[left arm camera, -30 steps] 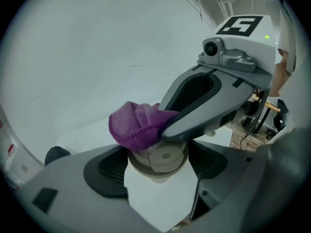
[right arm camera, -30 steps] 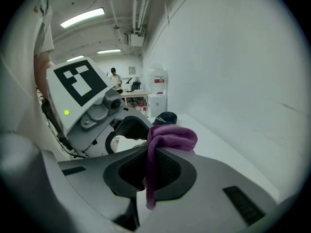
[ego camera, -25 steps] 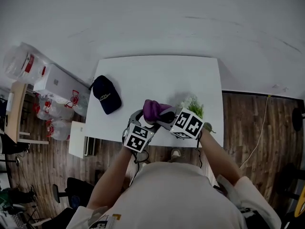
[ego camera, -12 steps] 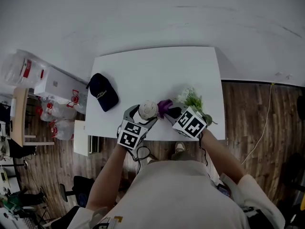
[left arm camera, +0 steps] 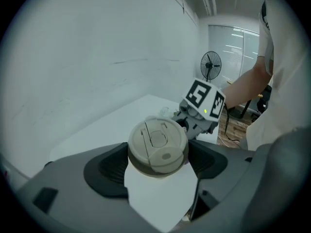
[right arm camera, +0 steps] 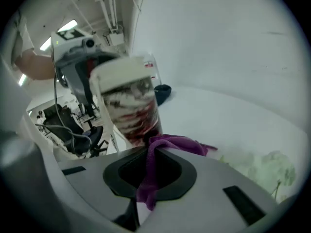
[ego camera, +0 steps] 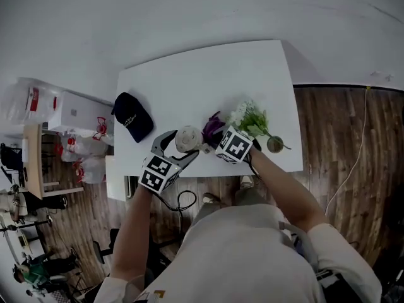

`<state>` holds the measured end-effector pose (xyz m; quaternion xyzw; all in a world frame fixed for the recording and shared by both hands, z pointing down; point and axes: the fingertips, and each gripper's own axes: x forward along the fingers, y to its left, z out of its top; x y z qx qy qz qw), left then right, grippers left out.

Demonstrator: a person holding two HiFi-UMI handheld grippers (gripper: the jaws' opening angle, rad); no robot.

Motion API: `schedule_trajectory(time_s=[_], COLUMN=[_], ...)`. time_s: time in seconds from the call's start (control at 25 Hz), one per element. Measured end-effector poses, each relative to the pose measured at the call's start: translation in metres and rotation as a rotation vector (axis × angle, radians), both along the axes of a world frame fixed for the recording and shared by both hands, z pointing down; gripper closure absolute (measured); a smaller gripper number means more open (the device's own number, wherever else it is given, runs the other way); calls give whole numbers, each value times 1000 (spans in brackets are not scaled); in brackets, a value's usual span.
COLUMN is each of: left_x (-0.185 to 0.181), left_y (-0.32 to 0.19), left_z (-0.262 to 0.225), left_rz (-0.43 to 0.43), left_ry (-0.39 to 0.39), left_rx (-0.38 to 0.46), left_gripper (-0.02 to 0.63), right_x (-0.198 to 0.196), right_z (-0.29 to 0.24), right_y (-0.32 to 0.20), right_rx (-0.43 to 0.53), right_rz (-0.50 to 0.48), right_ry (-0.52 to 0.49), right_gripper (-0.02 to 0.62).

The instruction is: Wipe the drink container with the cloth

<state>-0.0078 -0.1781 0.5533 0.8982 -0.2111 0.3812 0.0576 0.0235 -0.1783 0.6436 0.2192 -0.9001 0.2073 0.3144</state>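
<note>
Closed from above, with the left gripper's dark fingers, on a red-and-white patterned drink container capped by a round beige flip lid; upright, lid facing straight back along the gripper. Clenched in the right gripper's fingers, a crumpled purple cloth, with its free fold up against the container's lower wall on the right side. Cannot tell whether standing on the surface or lifted off it: base hidden behind the cloth. Held at the near edge of a white rectangular tabletop, about midway along it. Just right of the cloth, lying on the tabletop, a bunch of white flowers with green leaves. Well to the left, near the left edge, a dark navy baseball cap. Beyond the right and near edges, brown wooden floor.
</note>
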Motion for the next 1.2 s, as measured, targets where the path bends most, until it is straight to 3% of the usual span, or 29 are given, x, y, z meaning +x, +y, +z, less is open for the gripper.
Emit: schedule_trajectory(time_s=[0.08,0.24,0.52,0.6,0.72,0.88,1.0,1.08,1.2], left_x=[0,-1,0,-1,-2,-3,-3,-3,-2], left_y=[0,0,0,0,0,2,2,2,3], left_z=[0,0,0,-1,-1,0,-1,-1,-1], left_rz=[-19,-47,-29,-23,-9,32,41,41,41], left_ry=[14,36,41,51,66,76,88,92,95], left_rx=[6,23,20,23,29,42,47,46,46], left_gripper=[204,204,204,204,204,204,204,204,204], right_x=[-8,-21,-4,1,4,7,6,7,8], right_z=[15,17,-79,-98,-102,-89,-63,-42,-14], right_y=[20,47,29,21,11,0,-11,-15,-20], right_rx=[-20,-32,156,174,183,124,5,-77,-120], right_rz=[-40,-31,40,48,47,136,249,322,398], right_ry=[20,-65,-203,-250,-239,-286,-315,-295,-254], right_gripper=[543,543,543,543,543,543,543,543,543])
